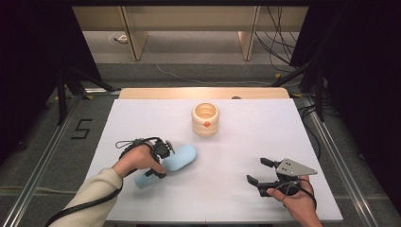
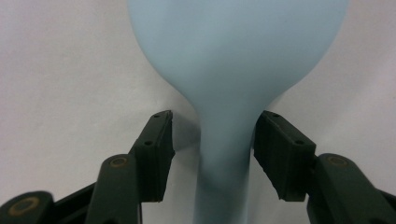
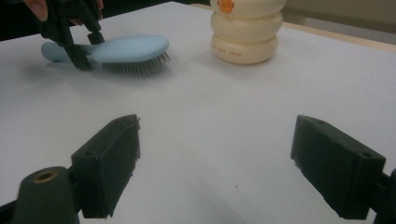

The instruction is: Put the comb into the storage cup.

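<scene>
Jaws of the left gripper [image 2: 212, 154] stand apart on either side of the pale blue hairbrush [image 2: 233, 70], straddling its narrow neck where the handle meets the broad head; a thin gap shows between each pad and the plastic, so the brush is bracketed but not yet pinched. In the high view that left gripper [image 1: 158, 158] sits left of centre in the lower half of the frame, with the hairbrush [image 1: 182, 157] lying flat on the white table [image 1: 236, 142], its head pointing up and to the right and its handle end poking out lower left under the hand. The right gripper view shows the brush lying bristles down. The right gripper [image 1: 260, 172] rests at the lower right of the high view, well apart from the brush, its jaws spread wide with nothing between them. As a judgement, the work is at its start: the approach to the brush looks finished, while the squeeze, the lift and any carry are all left to do. The one container, a cream ribbed cup [image 1: 205, 119] with an orange mark on its front, stands upright at upper centre, well apart from the brush; what can be seen of its inside looks empty.
</scene>
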Action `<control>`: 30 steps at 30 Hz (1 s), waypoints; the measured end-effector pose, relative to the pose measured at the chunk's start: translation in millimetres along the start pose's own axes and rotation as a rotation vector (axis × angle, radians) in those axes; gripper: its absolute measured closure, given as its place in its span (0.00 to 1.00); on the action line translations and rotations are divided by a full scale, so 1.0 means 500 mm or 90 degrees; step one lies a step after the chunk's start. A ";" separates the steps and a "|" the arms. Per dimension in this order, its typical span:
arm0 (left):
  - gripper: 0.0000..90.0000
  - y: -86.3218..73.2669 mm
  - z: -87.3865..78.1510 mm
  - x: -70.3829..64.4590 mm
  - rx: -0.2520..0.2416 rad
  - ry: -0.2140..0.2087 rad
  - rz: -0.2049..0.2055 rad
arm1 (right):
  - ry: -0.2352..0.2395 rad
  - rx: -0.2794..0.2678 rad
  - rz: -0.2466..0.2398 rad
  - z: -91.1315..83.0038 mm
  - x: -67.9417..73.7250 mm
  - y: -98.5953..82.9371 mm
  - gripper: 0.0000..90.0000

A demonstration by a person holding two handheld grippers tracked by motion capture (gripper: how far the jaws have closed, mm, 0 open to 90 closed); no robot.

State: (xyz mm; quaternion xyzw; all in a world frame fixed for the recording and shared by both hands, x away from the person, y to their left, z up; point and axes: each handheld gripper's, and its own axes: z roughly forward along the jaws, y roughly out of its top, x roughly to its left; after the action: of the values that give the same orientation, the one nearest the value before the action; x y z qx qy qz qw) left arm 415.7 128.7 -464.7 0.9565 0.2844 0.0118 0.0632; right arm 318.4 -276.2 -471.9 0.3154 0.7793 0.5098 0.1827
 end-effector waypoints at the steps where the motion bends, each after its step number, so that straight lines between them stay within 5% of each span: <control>1: 0.52 0.001 -0.001 0.000 0.004 0.001 0.001 | 0.001 -0.001 0.000 0.000 0.000 0.000 0.18; 30: 0.69 0.014 -0.002 -0.010 0.004 0.004 0.000 | 0.002 0.002 0.002 0.001 0.000 -0.001 0.18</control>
State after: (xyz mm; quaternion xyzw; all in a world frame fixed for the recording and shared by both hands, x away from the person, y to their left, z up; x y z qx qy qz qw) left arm 415.0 120.3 -462.8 0.9567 0.2848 0.0136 0.0594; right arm 318.6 -275.8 -472.6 0.3161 0.7800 0.5093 0.1798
